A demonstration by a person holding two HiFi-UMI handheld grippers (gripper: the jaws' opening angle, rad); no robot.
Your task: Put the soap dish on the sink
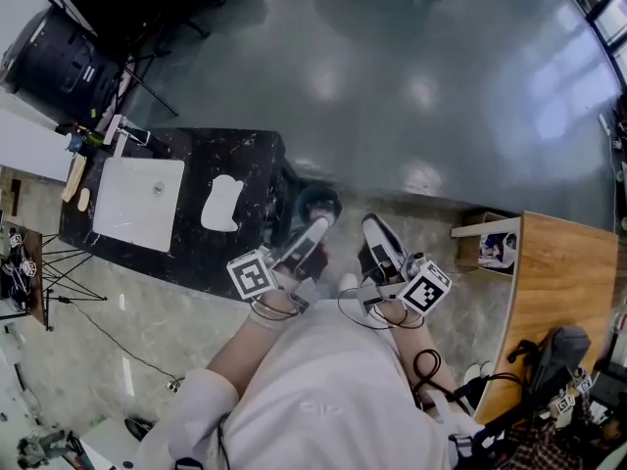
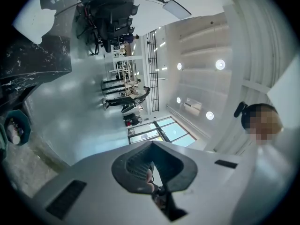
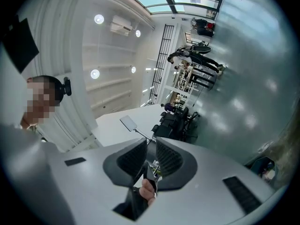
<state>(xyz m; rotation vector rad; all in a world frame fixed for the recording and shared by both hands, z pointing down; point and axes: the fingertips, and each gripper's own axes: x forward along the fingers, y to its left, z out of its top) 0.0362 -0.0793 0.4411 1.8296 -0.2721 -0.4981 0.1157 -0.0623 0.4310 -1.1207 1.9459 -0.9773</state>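
- One big glossy grey floor (image 1: 411,76) fills most of the head view.
- Next down is a black marbled counter (image 1: 260,174) at the left, sitting on a paler stone-look strip.
- A wooden desk (image 1: 558,282) curves along the right edge.
- The white sink (image 1: 127,218) is set into the counter top.
- The soap dish (image 1: 222,204) is white and lies flat on the counter just right of the sink. It's not touching the sink and it's well apart from both grippers.
- The left gripper (image 1: 315,228) is held close in front of the person, fingers pressed together with nothing between them.
- The right gripper (image 1: 377,228) is just beside it, fingers together too and also empty.
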